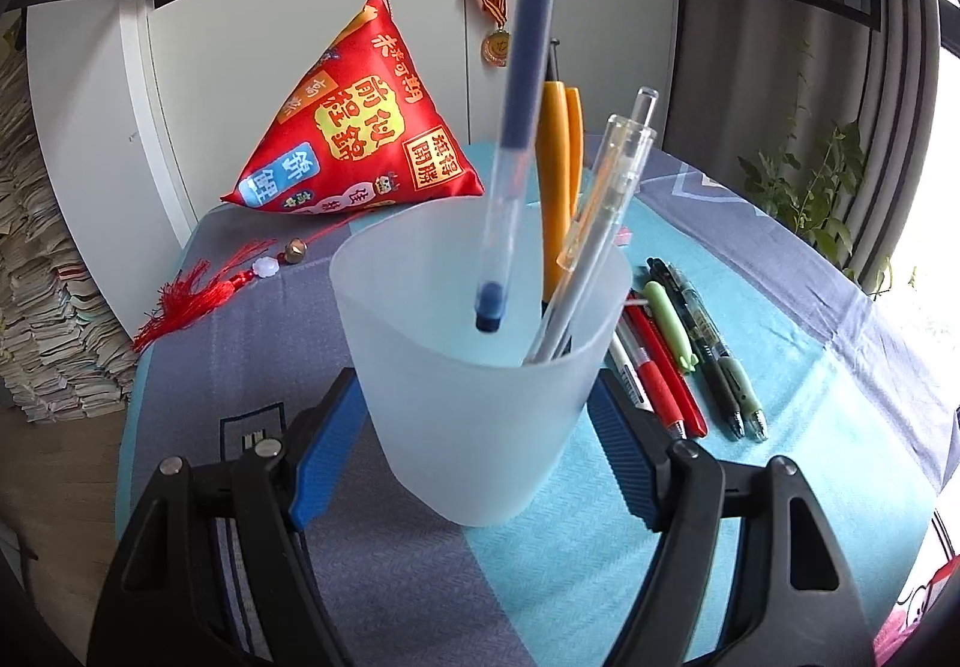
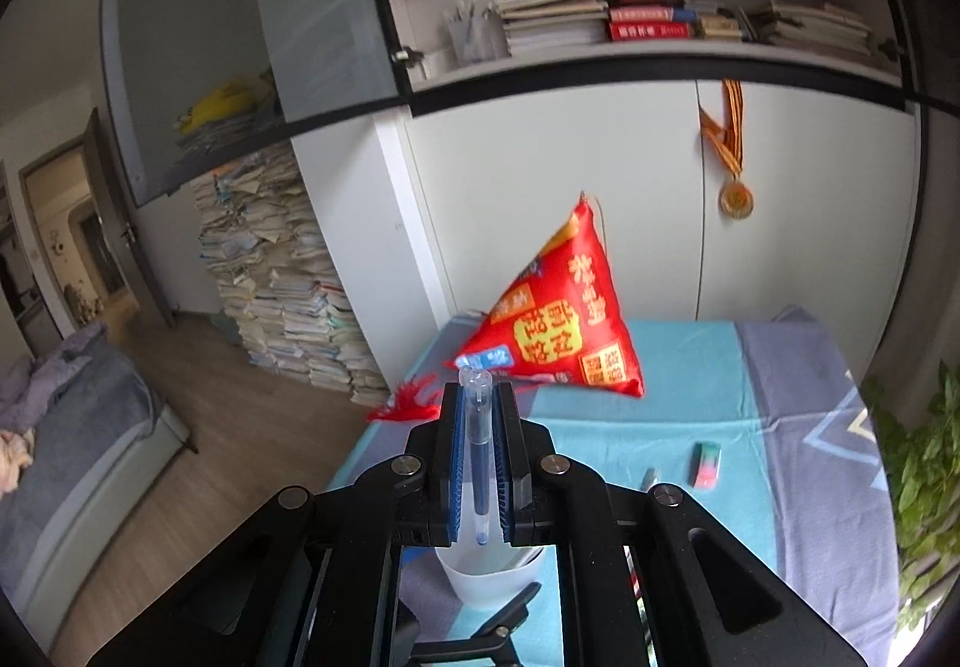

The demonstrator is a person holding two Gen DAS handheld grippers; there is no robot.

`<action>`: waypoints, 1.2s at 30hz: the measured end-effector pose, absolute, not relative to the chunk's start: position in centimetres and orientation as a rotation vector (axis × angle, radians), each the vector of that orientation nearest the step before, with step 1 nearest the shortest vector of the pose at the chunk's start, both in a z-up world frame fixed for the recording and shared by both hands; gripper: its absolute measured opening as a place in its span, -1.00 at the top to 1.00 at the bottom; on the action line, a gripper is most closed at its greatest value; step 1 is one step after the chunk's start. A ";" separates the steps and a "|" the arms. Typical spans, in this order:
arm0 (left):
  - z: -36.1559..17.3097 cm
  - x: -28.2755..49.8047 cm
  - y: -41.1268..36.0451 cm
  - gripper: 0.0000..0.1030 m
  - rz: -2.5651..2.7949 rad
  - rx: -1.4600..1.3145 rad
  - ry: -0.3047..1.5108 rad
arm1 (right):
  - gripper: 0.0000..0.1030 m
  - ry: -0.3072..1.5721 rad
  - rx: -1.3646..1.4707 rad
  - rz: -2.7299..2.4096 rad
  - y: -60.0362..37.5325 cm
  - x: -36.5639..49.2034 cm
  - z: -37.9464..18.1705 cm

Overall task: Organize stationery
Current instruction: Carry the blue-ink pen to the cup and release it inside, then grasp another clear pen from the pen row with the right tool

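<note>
The table [image 1: 750, 259], under a blue and grey cloth, carries everything here, and near its middle stands the frosted cup [image 1: 480, 367], a thin-walled translucent plastic holder that looks light and slightly flexible, likely to tip or slide on the cloth if knocked at the rim. The left gripper [image 1: 474, 451] has its blue-padded fingers [image 1: 324, 451] set on either side of the cup's lower wall, closed in against it and steadying it low down, which is the sensible place since the base is narrower and stiffer than the mouth. Inside the cup lean an orange pen [image 1: 555, 169] and a clear-barrelled pen [image 1: 606, 199]. Just beside the cup on the cloth lie the loose pens [image 1: 690, 361], red, green and dark ones in a row, all slim, rigid and smooth, so best pinched across the middle of the barrel. The right gripper [image 2: 478, 463] is nearly shut on the blue pen [image 1: 516, 127], clamping its clear upper barrel lengthwise between the pads, while the pen's lower end hangs inside the cup's mouth without visibly touching the bottom. Being light and slick, this pen could slip or pivot in the pads, though a drop into the cup would probably do it no harm.
</note>
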State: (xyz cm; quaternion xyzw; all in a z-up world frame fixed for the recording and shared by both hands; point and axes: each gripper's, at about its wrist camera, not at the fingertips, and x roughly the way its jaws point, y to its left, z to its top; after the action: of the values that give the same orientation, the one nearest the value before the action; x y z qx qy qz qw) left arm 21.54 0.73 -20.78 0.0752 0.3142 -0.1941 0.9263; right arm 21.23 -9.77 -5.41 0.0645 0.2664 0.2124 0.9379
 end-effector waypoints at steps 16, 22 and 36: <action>-20.5 20.3 1.9 -0.70 -0.406 0.131 0.625 | 0.81 0.644 0.115 0.437 -9.7 21.8 -7.7; -20.3 20.4 2.9 -0.66 -0.408 0.075 0.617 | 0.81 0.692 0.101 0.464 -9.3 22.1 -8.4; -20.2 19.8 1.7 -0.20 -0.461 0.125 0.593 | 0.81 0.691 0.150 0.460 -11.6 20.8 -8.1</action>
State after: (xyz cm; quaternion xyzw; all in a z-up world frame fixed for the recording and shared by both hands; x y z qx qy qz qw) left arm 19.75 1.74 -20.16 0.0610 0.2892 -0.2250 0.9284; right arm 20.76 -11.57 -8.13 0.0728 0.3356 0.2230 0.9123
